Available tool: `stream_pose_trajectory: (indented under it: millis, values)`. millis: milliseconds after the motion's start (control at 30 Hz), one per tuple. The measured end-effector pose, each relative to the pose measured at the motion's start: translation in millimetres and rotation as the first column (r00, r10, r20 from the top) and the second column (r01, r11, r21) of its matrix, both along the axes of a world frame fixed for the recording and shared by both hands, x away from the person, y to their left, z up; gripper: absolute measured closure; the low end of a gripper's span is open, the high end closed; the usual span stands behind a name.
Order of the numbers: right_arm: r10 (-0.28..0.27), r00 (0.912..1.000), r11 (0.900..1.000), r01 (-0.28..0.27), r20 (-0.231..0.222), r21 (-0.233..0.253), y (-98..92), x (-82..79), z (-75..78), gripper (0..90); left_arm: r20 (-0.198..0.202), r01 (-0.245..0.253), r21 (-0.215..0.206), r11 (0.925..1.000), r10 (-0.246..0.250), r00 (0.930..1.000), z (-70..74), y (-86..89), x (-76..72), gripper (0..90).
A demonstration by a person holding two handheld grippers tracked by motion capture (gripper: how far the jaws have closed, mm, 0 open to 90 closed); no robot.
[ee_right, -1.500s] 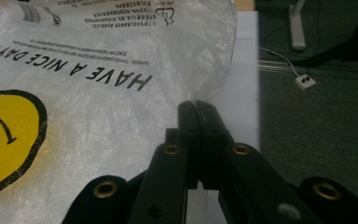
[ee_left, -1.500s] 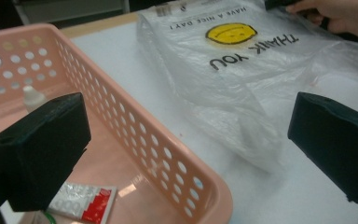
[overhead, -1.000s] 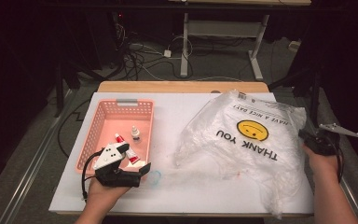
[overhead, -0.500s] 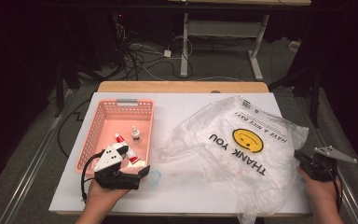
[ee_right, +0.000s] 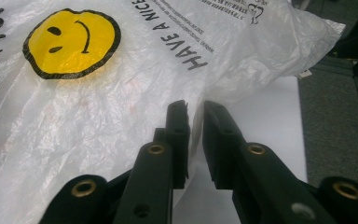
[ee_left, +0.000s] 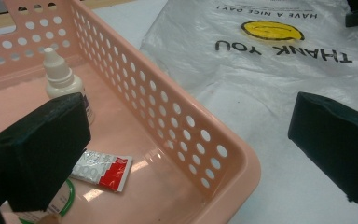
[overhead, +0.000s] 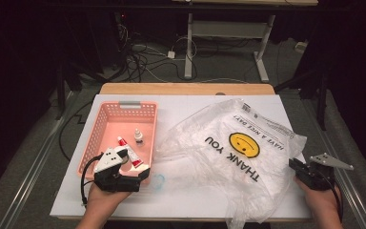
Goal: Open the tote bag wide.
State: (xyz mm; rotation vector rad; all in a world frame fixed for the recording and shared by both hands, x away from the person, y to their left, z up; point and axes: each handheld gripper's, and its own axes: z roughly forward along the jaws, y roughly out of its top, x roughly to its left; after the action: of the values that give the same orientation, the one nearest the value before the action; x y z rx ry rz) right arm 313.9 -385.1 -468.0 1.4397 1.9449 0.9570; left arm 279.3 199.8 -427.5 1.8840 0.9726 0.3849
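The work surface is a white table (overhead: 186, 107) with a wooden strip along its far edge, set in a dark room with cables and desk legs on the floor behind it.

At the near edge, the left gripper (overhead: 140, 174) sits at the front right corner of the pink basket (overhead: 102, 129). Its jaws are spread wide: in the left gripper view one jaw stands over the inside of the basket and the other over the table outside, with the perforated basket wall between them. They grasp nothing.

At the near right, the right gripper (overhead: 293, 166) rests at the edge of the plastic bag (overhead: 228, 162). In the right gripper view its jaws stand almost together, with a narrow gap; a thin fold of the bag edge appears to lie between them, though the contact cannot be confirmed.

Inside the basket, a red and white sachet (ee_left: 101, 168) lies flat on the floor near the front. A small white dropper bottle (ee_left: 64, 80) stands upright farther back.

The bag lies spread and crumpled across the right half of the table, just beside the basket. Its yellow smiley face (overhead: 244, 144) and black lettering face upward.
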Motion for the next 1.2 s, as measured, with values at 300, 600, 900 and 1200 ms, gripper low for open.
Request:
stream_pose_trajectory:
  millis: [300, 600, 900, 1200]
  values:
    - [0.049, 0.9988, 0.999, -0.049, -0.009, 0.017, 10.1, 1.9, 1.4, 77.2, 0.006, 0.008, 0.003, 1.0000, -0.008, 0.9999, -0.1, -0.4, -0.3, 0.0]
    - [0.081, 0.9961, 0.996, -0.082, 0.036, 0.039, 14.9, -5.5, 10.7, 53.6, 0.020, 0.020, -0.007, 0.9998, -0.020, 0.9996, -2.0, -0.7, 0.4, 0.0]
    - [0.115, 0.9757, 0.980, -0.142, 0.186, 0.137, 11.3, -17.9, 33.2, 25.9, 0.002, 0.016, -0.011, 0.9998, -0.016, 0.9999, -1.8, -5.5, -1.3, 0.0]
    - [0.207, 0.9633, 0.966, -0.229, 0.171, 0.121, 39.8, -10.5, 28.8, 0.0, 0.010, 0.026, -0.017, 0.9995, -0.026, 0.9996, -3.2, -8.3, -1.8, 0.0]
